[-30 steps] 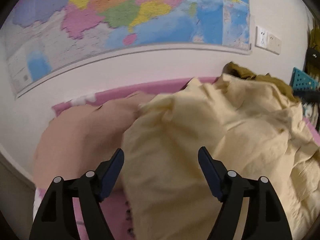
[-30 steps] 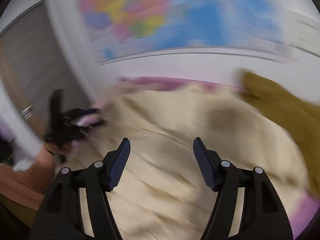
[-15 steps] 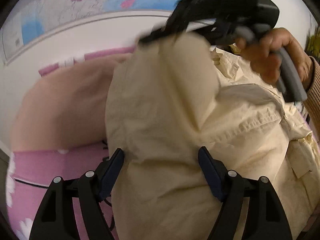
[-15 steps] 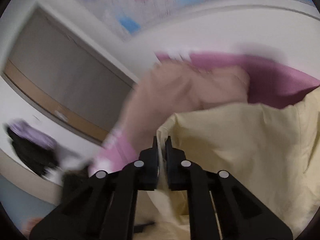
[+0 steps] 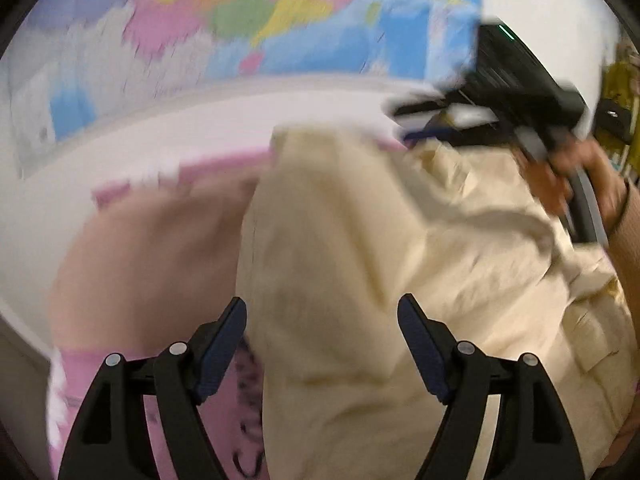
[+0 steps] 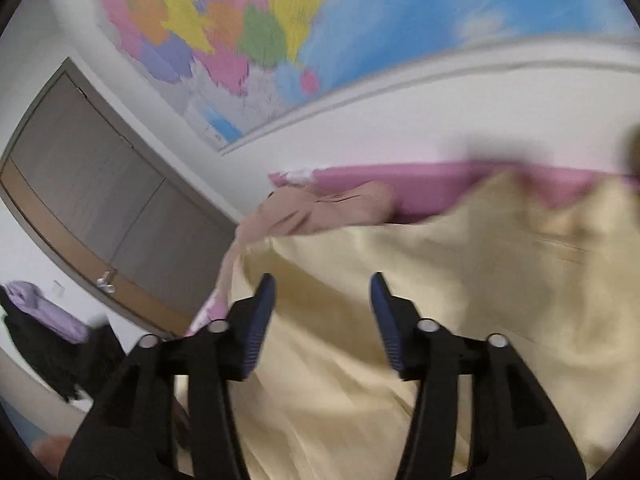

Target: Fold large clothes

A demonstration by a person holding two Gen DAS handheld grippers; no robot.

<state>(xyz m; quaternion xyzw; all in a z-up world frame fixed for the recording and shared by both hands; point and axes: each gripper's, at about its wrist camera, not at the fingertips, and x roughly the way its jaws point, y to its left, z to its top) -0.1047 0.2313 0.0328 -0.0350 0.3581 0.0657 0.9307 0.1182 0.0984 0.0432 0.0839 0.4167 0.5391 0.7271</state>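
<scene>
A large cream garment point(image 5: 360, 240) lies crumpled over the pink-sheeted bed point(image 5: 80, 364). My left gripper point(image 5: 322, 308) hovers open just above the garment's near fold, with cloth below the jaws but not pinched. My right gripper point(image 6: 322, 286) is opening its jaws over the same cream garment point(image 6: 460, 300), and no cloth sits between its pads. In the left wrist view a hand point(image 5: 576, 176) holds that right gripper, blurred, above the garment's far edge. A peach garment point(image 5: 152, 248) lies beside the cream one on the left.
A coloured wall map point(image 6: 280, 32) hangs above the bed. A grey door point(image 6: 100, 200) stands to the left, with dark and purple clothes point(image 6: 40, 320) heaped near it. An olive garment point(image 6: 634, 148) peeks in at the far right.
Half a second ago my right gripper was shut on the cream garment's edge and held it up. Now its jaws are apart and the cloth has dropped. The left gripper stays open.
</scene>
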